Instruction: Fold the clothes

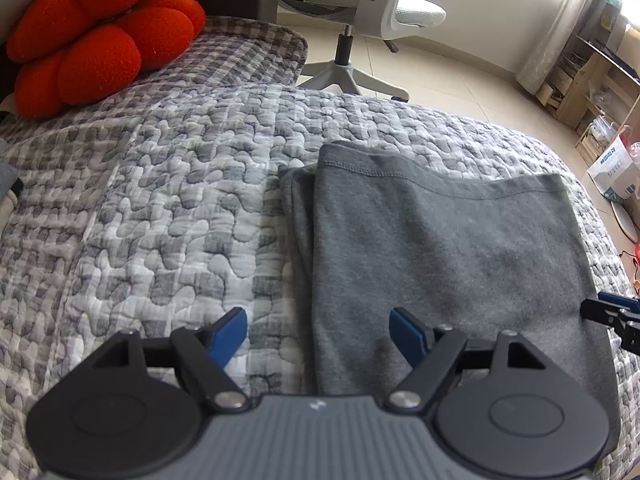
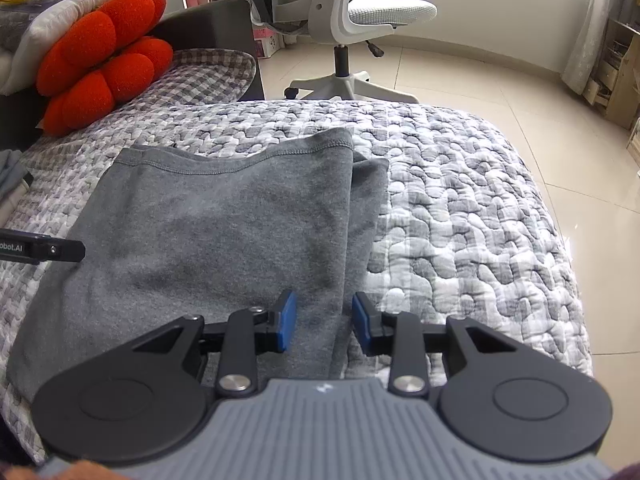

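A grey garment (image 1: 448, 248) lies folded flat on the quilted bed, its stitched hem toward the far side; it also fills the left half of the right wrist view (image 2: 224, 232). My left gripper (image 1: 318, 330) hovers over the garment's left folded edge, jaws wide apart, nothing between the blue pads. My right gripper (image 2: 324, 322) straddles the garment's right folded edge with its pads partly apart and not pressing the cloth. The right gripper's tip (image 1: 612, 312) shows at the garment's right side in the left wrist view, and the left tool's arm (image 2: 44, 249) shows in the right wrist view.
The grey-and-white quilt (image 1: 160, 208) covers the bed. A red flower-shaped cushion (image 1: 92, 36) sits at the far left by the headboard. A white office chair (image 2: 348, 28) stands on the tiled floor beyond the bed. Wooden shelves (image 1: 592, 80) line the right wall.
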